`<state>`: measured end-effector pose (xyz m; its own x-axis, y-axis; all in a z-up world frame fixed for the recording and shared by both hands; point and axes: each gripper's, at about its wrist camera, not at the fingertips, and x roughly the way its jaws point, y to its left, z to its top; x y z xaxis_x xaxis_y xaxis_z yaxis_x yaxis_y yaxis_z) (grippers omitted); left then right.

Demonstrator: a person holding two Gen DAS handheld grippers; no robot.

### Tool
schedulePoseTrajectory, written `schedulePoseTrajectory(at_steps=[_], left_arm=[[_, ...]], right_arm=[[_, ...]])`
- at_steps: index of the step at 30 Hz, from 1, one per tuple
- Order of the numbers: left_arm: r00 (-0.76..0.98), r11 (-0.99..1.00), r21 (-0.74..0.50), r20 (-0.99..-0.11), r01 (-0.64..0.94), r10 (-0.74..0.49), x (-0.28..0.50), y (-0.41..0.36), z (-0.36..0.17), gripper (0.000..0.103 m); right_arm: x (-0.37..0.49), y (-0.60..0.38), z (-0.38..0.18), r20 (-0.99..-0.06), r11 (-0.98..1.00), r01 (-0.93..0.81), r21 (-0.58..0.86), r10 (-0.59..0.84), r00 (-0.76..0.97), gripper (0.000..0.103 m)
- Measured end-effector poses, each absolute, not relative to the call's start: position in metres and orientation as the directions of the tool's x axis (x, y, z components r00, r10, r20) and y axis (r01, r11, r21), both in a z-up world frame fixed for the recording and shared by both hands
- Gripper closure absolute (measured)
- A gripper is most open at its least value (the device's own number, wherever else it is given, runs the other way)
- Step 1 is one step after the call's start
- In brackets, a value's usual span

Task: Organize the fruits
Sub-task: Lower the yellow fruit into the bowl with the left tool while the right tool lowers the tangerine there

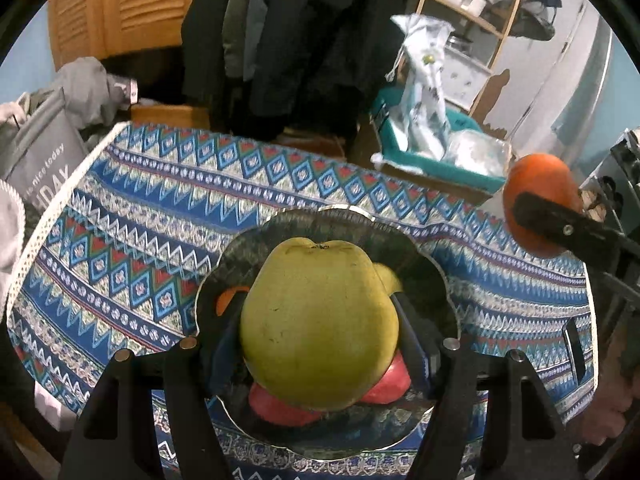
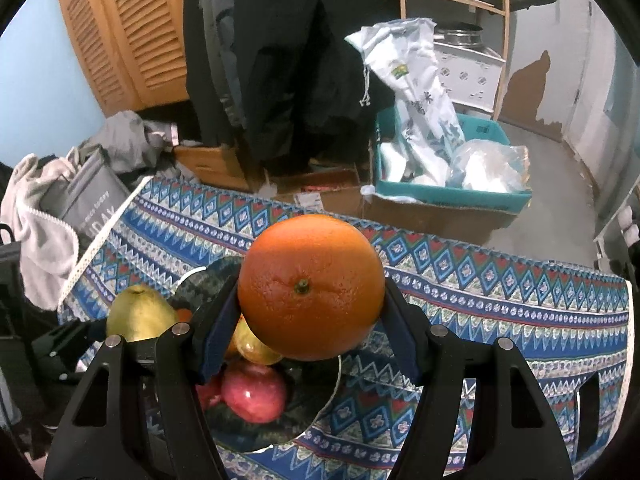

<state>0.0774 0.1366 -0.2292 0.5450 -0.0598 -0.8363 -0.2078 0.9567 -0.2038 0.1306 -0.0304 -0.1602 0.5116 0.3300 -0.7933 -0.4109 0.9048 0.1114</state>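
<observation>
Holding one fruit in each gripper above a dark scalloped glass plate on the blue patterned tablecloth.

Clamping the large yellow-green pear-shaped fruit between its blue-padded jaws, the left gripper is hanging right over the plate, with two red apples lying just below the jaws and a small yellow fruit peeking out beyond the right jaw. Gripping the round orange by its sides, stem end facing the camera, the right gripper is sitting above the plate's near-right rim, with a red apple and a yellow fruit showing under its left jaw and the left gripper's load off to the far left of the jaws.
</observation>
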Motion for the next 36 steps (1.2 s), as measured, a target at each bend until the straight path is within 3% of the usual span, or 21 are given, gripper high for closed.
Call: schedulePoseTrajectory(at_steps=[17, 26, 36], left_arm=[[0.453, 0.966, -0.165, -0.89, -0.197, -0.06, 0.084, 0.124, -0.259, 0.032], [0.582, 0.953, -0.177, -0.813, -0.245, -0.001, 0.069, 0.141, -0.217, 0.032], [0.583, 0.937, -0.212, -0.812, -0.276, -0.012, 0.067, 0.154, -0.216, 0.032]], right_arm=[[0.129, -0.031, -0.184, -0.83, 0.905, -0.408, 0.123, 0.319, 0.458, 0.035], [0.133, -0.034, -0.209, -0.858, 0.905, -0.397, 0.152, 0.32, 0.401, 0.035], [0.128, -0.023, -0.246, -0.902, 0.899, -0.417, 0.134, 0.285, 0.325, 0.035]])
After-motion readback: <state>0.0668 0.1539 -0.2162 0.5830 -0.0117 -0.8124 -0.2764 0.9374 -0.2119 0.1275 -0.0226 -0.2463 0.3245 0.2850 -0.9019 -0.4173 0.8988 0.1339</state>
